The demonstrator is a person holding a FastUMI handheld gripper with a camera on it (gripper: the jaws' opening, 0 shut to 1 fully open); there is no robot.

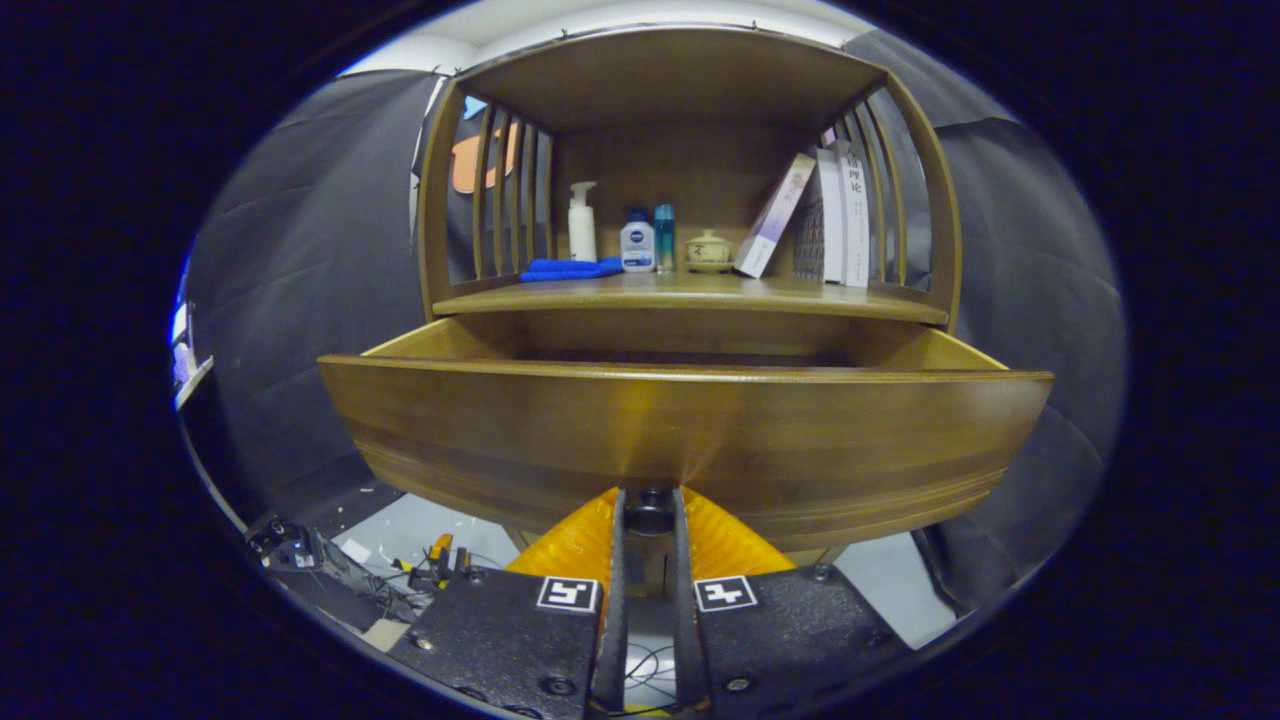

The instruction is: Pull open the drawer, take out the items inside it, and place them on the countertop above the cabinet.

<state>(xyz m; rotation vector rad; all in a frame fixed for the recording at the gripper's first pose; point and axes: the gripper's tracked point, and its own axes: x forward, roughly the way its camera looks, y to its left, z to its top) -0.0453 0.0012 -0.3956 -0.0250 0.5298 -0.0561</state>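
Wooden drawer (680, 440) stands pulled out — fingers (612, 560) nipped tight on its knob (649, 516).

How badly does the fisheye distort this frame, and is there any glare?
Gripper view: the brown wooden drawer front bows strongly; a soft glare streak sits just above the hand-held gripper, whose fingers close on the drawer's small knob; the shelf items stay sharp.

Drawer (680, 430) front is showing glossy, smooth varnished wood with visible grain. Countertop (690, 295) is presenting matching polished wood. Blue cloth (570, 268) is lying soft, matt. Bottles (637, 245) are appearing smooth plastic.
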